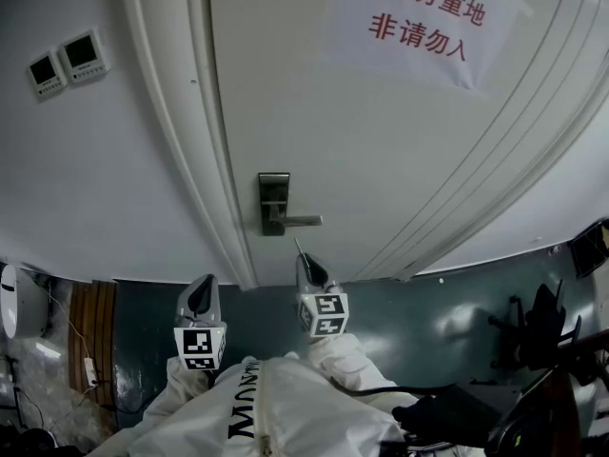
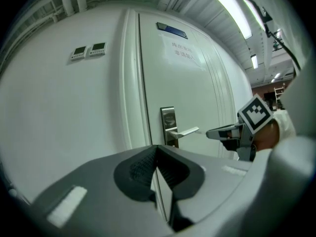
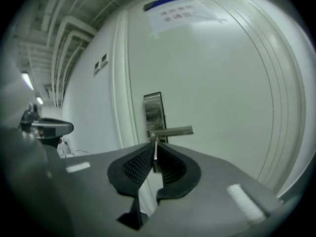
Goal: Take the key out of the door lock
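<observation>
The white door carries a steel lock plate with a lever handle. My right gripper is just below the handle, away from the plate, shut on a thin metal key that sticks out past its tips. In the right gripper view the key stands edge-on between the pads, with the lock plate and handle behind it. My left gripper hangs lower left, shut and empty, its pads meeting at the tips. The left gripper view shows the right gripper beside the handle.
A paper sign with red characters is taped high on the door. Two small control panels sit on the wall left of the door frame. Dark chairs stand at the lower right; cables and a white object lie lower left.
</observation>
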A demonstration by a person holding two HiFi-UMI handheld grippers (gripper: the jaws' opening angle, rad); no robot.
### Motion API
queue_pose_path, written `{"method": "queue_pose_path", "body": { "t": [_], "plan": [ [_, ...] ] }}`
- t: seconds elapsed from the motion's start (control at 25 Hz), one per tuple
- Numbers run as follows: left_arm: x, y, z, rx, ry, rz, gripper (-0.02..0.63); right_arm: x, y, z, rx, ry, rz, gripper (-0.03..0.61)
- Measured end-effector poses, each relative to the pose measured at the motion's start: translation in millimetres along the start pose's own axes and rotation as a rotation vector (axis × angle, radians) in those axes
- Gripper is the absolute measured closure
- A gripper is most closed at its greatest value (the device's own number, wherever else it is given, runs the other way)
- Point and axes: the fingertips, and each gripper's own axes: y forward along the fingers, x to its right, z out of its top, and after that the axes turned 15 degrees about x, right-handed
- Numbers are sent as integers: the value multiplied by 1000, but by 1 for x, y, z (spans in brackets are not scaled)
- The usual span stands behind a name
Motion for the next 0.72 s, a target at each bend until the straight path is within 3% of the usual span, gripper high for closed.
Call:
{"method": "queue_pose_path", "body": {
  "t": [0.12,0.2,0.72],
  "plan": [
    [10,2,-1,-4,-10,2,614,-4,-14,20,37,-207,9,555],
    [17,3,0,-3,-4,5,614,-5,-21,29,62,-257,21,555],
    [34,-26,5,-5,39,-8,614,-11,-70,25,75,-192,13,555]
  ]
}}
